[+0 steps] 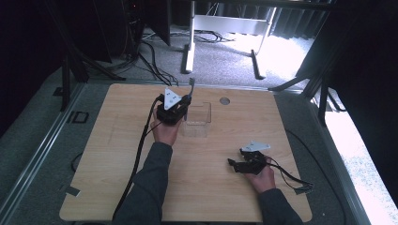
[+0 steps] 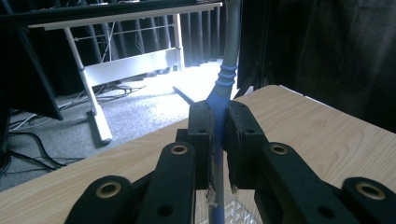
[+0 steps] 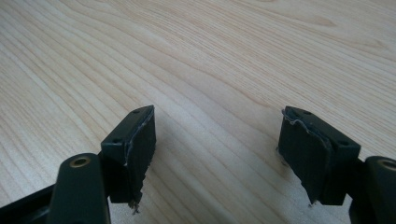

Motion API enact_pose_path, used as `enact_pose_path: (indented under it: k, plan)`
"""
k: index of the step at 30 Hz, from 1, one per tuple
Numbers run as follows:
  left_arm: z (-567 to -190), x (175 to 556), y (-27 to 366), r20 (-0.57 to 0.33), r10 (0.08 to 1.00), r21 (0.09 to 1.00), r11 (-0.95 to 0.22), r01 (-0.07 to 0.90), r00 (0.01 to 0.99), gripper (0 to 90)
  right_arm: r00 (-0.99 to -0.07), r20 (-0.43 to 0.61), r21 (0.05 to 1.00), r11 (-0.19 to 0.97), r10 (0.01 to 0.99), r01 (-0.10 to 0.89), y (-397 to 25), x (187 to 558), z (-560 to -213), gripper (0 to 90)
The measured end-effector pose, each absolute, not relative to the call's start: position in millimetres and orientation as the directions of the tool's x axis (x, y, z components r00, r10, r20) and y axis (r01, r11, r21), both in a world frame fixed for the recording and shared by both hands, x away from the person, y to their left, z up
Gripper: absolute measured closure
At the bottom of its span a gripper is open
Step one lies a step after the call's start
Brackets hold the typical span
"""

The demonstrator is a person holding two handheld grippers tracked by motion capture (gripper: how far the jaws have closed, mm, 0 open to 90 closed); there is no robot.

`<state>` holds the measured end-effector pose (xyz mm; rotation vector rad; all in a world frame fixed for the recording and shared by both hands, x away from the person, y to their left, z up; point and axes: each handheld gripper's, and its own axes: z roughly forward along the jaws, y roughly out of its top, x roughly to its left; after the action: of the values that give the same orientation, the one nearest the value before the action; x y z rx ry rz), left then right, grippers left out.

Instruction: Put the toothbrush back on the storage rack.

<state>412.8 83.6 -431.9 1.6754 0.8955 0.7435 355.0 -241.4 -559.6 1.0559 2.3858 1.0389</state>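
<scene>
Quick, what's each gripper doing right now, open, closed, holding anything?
Left gripper: shut on a blue-and-grey handle, held upright over the clear container.
Right gripper: open, holding nothing, just above the wooden table.

- A lab or recording studio, not a home.
- Black curtains (image 1: 28, 42) enclose the space.
- Black cables (image 1: 155, 65) trail over grey carpet (image 1: 220, 61).
- A white metal desk frame (image 1: 225, 28) stands behind the pale wooden worktop (image 1: 206, 187), flanked by black tripod legs (image 1: 65, 84).
</scene>
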Motion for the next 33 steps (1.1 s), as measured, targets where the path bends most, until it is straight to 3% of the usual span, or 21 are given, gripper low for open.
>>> enact_pose_path:
  k: [33]
  plan:
    - [-445, 423, 75, 0.038, 0.839, 0.951, -0.198, 0.238, 0.543, 81.5, -0.670, -0.007, 0.734, 0.459, 0.743, 0.501, -241, 355, -560, 27.2]
